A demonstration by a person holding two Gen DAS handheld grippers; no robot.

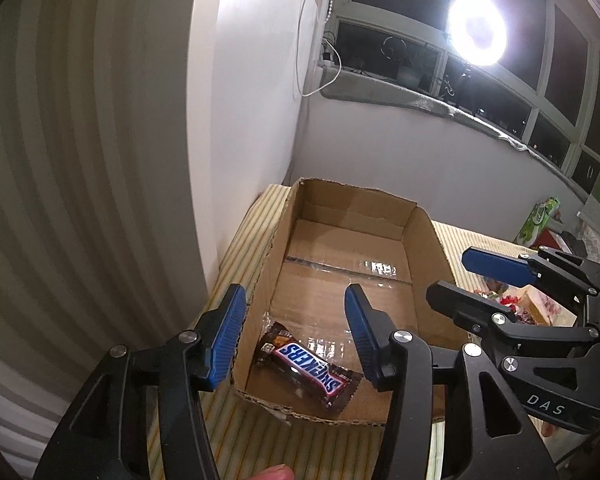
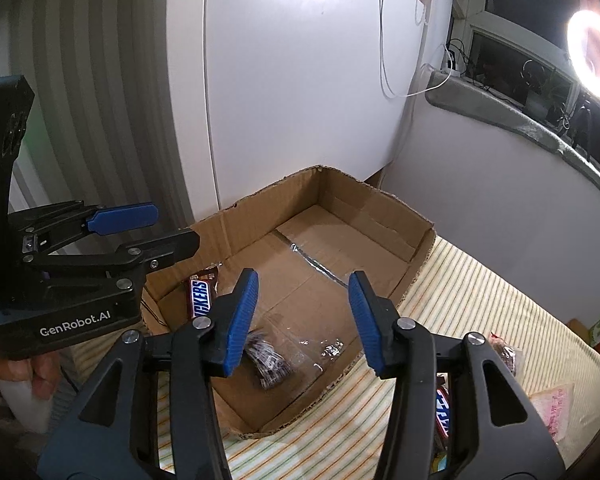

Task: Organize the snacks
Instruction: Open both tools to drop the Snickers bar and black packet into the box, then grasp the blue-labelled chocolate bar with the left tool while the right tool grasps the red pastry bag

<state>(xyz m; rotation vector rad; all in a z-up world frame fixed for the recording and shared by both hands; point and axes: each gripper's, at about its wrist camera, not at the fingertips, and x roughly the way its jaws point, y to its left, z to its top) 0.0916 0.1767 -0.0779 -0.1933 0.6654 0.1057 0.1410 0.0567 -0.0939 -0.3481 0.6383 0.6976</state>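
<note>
An open cardboard box (image 1: 423, 240) (image 2: 415, 248) stands on a striped cloth. A Snickers bar (image 1: 305, 364) (image 2: 201, 294) lies in its near left corner. A clear packet of dark snacks (image 2: 270, 362) lies in the box near its front edge. My left gripper (image 1: 296, 332) is open and empty, hovering above the Snickers bar; it also shows in the right wrist view (image 2: 152, 228). My right gripper (image 2: 301, 316) is open and empty above the clear packet; it shows in the left wrist view (image 1: 455, 280) beside the box's right wall.
More snacks lie on the cloth right of the box: a second Snickers bar (image 2: 443, 412), a pink packet (image 2: 553, 408) and a red wrapped packet (image 2: 505, 354). A green carton (image 1: 537, 216) stands far right. A white cabinet (image 2: 300, 100) and a wall stand behind the box.
</note>
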